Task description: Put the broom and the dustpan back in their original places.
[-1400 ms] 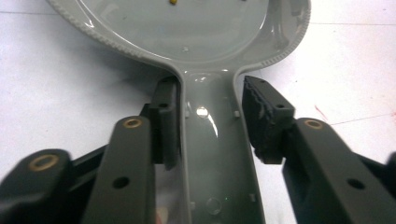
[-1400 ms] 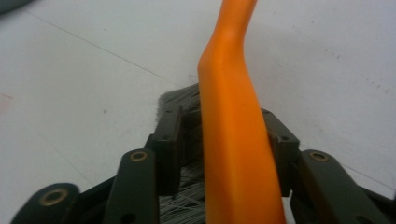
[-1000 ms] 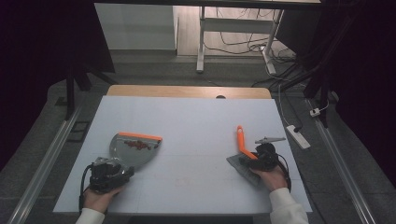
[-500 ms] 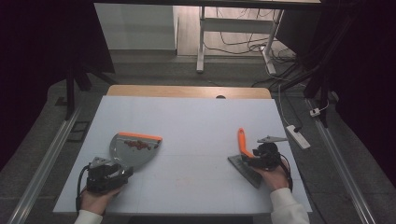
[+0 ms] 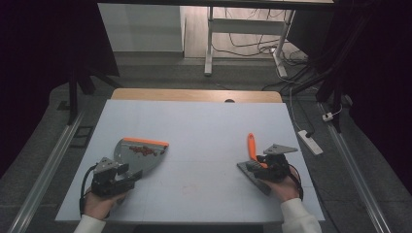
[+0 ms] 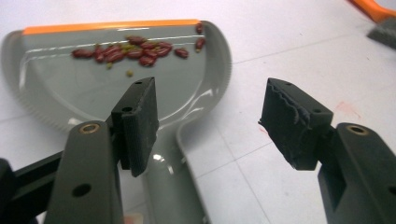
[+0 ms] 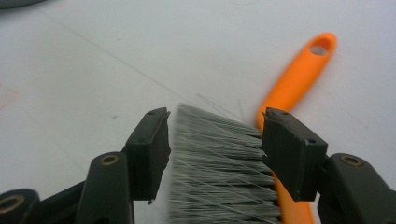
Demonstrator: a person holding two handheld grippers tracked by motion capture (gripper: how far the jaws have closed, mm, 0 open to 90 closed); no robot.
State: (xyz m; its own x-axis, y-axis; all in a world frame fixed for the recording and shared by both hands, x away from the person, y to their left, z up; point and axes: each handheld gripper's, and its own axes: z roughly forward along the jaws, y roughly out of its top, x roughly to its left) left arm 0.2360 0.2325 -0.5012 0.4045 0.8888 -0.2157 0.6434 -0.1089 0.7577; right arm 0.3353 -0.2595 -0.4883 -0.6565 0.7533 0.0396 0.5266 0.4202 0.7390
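Note:
A grey dustpan [image 5: 141, 154] with an orange front lip lies at the table's left, with several red beans [image 6: 135, 49] by the lip. My left gripper [image 5: 131, 173] sits at its near end, open. The dustpan's handle [image 6: 173, 186] runs under the left pad and neither pad presses it. At the right lies a brush with an orange handle [image 5: 251, 144] and grey bristles [image 7: 219, 158]. My right gripper [image 5: 258, 166] is open astride the bristles. Its jaws have just been closing a little, and a gap shows at the left pad.
The pale table [image 5: 204, 126] has a wooden strip along its far edge. A white power strip [image 5: 309, 141] lies on the floor to the right, and metal rails run along both sides. A faint red smear [image 5: 190, 188] marks the table's middle front.
The right gripper has shifted slightly beside the brush head. The dustpan, the brush and the left gripper lie where they were.

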